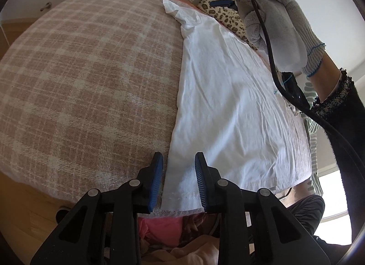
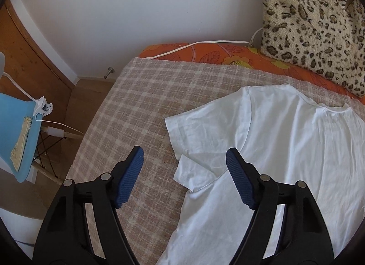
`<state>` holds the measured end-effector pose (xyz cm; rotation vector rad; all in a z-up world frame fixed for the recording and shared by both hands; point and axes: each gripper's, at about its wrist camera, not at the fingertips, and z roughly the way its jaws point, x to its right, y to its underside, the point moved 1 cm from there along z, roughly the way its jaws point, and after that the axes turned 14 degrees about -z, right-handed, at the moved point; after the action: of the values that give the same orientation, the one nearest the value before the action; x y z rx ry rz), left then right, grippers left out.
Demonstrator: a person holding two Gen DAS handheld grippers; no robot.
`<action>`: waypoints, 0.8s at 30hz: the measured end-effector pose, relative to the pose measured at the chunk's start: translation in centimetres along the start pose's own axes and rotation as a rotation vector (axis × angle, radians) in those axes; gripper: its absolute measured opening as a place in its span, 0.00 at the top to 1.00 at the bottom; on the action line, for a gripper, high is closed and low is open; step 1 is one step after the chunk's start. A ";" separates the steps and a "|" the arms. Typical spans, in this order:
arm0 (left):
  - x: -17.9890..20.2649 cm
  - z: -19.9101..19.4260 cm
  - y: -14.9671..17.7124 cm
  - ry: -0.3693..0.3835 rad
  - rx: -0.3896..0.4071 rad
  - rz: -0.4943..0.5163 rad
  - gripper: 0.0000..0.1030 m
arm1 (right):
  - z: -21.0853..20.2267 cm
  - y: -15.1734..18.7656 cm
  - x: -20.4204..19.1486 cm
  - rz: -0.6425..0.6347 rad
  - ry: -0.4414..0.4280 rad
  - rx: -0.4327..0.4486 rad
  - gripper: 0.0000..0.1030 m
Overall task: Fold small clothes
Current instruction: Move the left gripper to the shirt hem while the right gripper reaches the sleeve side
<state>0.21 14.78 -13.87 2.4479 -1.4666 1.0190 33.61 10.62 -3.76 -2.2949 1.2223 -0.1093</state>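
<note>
A white T-shirt (image 1: 228, 105) lies flat on the plaid bed cover (image 1: 91, 82), with one sleeve at the far end. My left gripper (image 1: 179, 173) hangs low over the near hem corner. Its blue pads stand a little apart, with the flat hem edge between them and no pinch visible. In the right wrist view the same T-shirt (image 2: 285, 151) shows its sleeve (image 2: 200, 132) and collar. My right gripper (image 2: 184, 171) hovers open above the sleeve's underarm fold, holding nothing. A gloved hand (image 1: 280, 25) carries it at the top of the left wrist view.
A leopard-print cushion (image 2: 314, 25) and an orange flowered sheet (image 2: 228, 55) with a white cable (image 2: 205, 44) lie at the bed's head. A blue chair (image 2: 16, 128) bearing a folded cloth stands beside the bed. Pink clothes (image 1: 164, 230) lie below the near edge.
</note>
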 end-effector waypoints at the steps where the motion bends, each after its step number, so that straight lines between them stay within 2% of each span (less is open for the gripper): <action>1: 0.0 0.0 0.0 0.005 -0.003 -0.003 0.75 | 0.9 -0.5 -0.2 0.002 -0.003 -0.011 0.25; 9: 0.6 0.3 0.0 0.020 -0.015 0.013 0.75 | 5.9 -2.9 -2.6 -0.046 0.046 -0.070 0.28; 15: 0.2 0.1 -0.1 0.046 -0.011 -0.002 0.75 | 8.6 -3.7 -2.8 -0.071 0.109 -0.109 0.30; 18: 0.4 0.1 0.0 0.039 -0.009 0.011 0.75 | 9.5 -3.7 -2.3 -0.054 0.124 -0.134 0.37; 22: 0.5 0.2 0.1 0.035 -0.003 0.024 0.75 | 10.5 -3.7 -1.9 -0.074 0.162 -0.157 0.39; 24: 0.8 0.3 0.3 0.024 0.003 0.038 0.75 | 10.8 -3.6 -1.8 -0.085 0.175 -0.164 0.45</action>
<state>0.39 13.95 -13.73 2.4102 -1.5111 1.0539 38.64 18.12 -10.90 -2.5255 1.2601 -0.2543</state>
